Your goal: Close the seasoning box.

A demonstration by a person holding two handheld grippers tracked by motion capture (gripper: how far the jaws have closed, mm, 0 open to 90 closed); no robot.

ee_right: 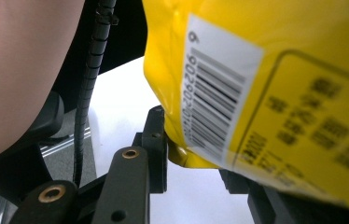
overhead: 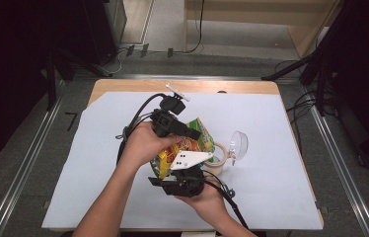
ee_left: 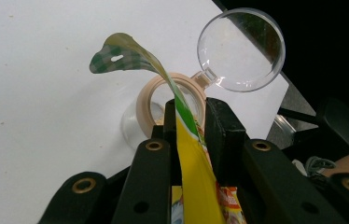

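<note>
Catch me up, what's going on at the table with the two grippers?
A person is holding a yellow snack bag between both grippers above a clear jar whose hinged lid is flipped open. The left gripper pinches the bag's top edge, right over the jar mouth. The right gripper clamps a bottom corner near the barcode. It looks like a setup for emptying the bag into the jar; nothing visibly pouring yet.

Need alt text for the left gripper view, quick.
The left gripper pinches a yellow snack bag between its black fingers, above a clear jar with a beige rim and its lid hinged open.
</note>
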